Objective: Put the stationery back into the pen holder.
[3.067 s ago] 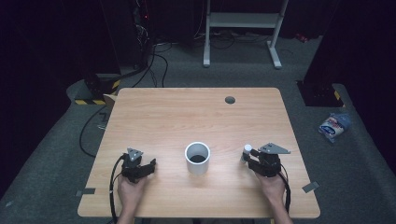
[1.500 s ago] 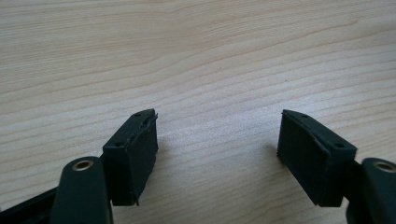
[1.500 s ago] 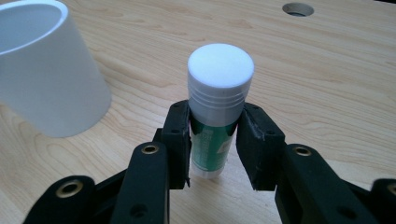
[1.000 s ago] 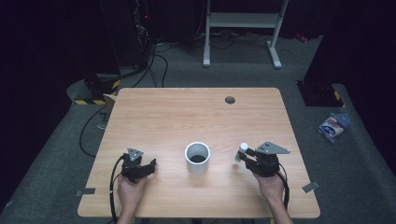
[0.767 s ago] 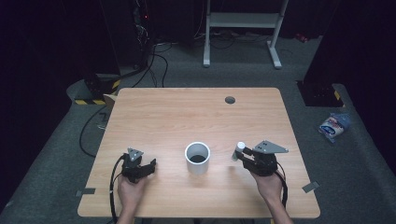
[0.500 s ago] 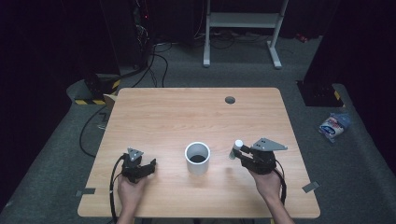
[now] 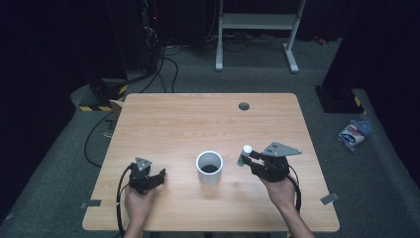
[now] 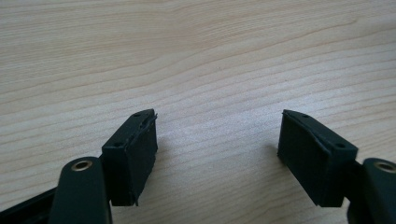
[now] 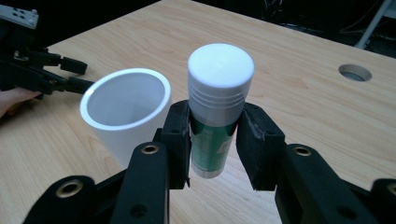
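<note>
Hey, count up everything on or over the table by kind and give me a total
Cups: 1, the white cup
Glue sticks: 1, the glue stick held in the right gripper
Grippers: 2, counting the left gripper
Total: 4

Pale wood-grain bench (image 7: 188, 124), smooth and matt, faint streaks running across. White cup (image 9: 125, 116) on it, plastic by the look, smooth with a soft sheen at the rim. Just beside the cup, glue stick (image 9: 217, 107): ridged white plastic cap, glossy green label. Matt black pads (image 9: 180, 135) gripping it, slightly rough at the edges. Grey carpet-like floor (image 7: 376, 168) beyond the bench.
</note>
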